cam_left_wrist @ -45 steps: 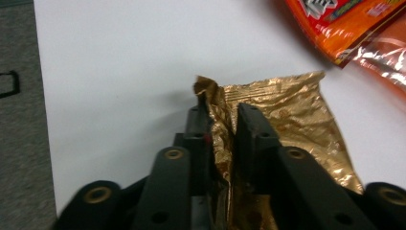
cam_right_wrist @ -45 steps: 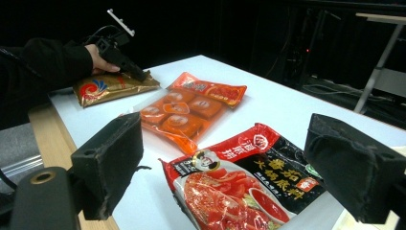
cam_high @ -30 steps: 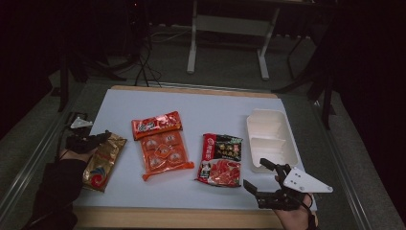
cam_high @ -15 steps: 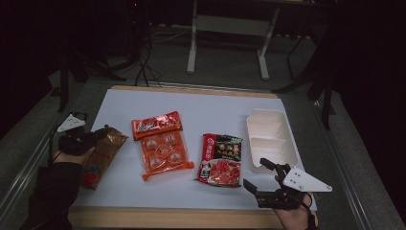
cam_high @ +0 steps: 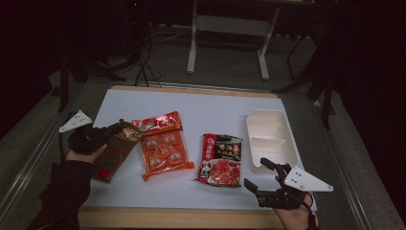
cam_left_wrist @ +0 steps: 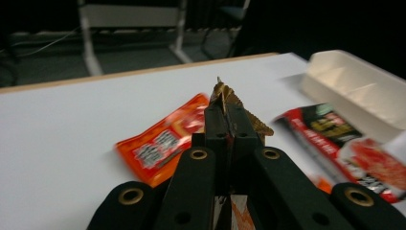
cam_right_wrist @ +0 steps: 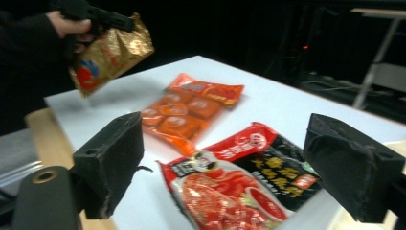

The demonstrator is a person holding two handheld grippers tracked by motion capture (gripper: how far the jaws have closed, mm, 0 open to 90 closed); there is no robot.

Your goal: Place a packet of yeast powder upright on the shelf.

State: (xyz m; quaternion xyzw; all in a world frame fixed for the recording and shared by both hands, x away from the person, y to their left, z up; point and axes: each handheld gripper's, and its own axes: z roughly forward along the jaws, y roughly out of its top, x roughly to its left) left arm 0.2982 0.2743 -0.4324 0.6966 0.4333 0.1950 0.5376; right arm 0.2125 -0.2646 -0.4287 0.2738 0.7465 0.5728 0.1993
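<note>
My left gripper (cam_high: 116,128) is shut on the top edge of a gold snack bag (cam_high: 111,154), which hangs tilted above the table's left edge. In the left gripper view the closed jaws pinch the bag's crimped edge (cam_left_wrist: 221,92). The right gripper view shows the gold bag (cam_right_wrist: 111,51) in the air at upper left. My right gripper (cam_high: 254,171) rests open near the front right edge, its pads (cam_right_wrist: 113,162) wide apart with nothing between them. A red and black packet (cam_high: 221,158) lies just left of it.
A small orange packet (cam_high: 157,122) and a larger orange multi-pack (cam_high: 163,153) lie mid-table. A white divided tray (cam_high: 270,139) stands at the right, behind my right gripper. The white table top (cam_high: 210,108) ends in a wooden front edge.
My left gripper has risen with the gold bag, which has lifted off the table. The right gripper has not moved.
</note>
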